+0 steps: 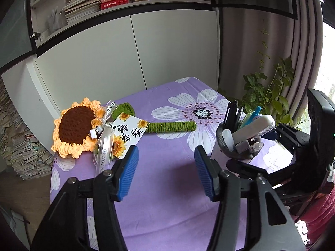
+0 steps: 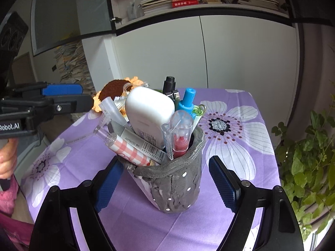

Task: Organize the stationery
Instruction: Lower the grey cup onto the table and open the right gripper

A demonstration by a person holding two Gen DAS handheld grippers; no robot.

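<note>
From the left wrist, the left hand-held gripper (image 1: 166, 170) gapes empty over the purple flowered tabletop (image 1: 167, 209); the grey fabric pen holder (image 1: 236, 144) stands at three o'clock.

From the right wrist, the right hand-held gripper (image 2: 165, 186) straddles that packed holder, pads apart and clear, probably steadying finished.

The surface (image 1: 159, 188) wears a purple cloth printed with large white flowers. On it lies a crocheted sunflower (image 1: 75, 127), green stem flat, with a ribbon and a card (image 1: 127, 133) resting across it. Well apart stands 1 grey pen holder (image 2: 178, 184), upright, crammed with stationery.
</note>
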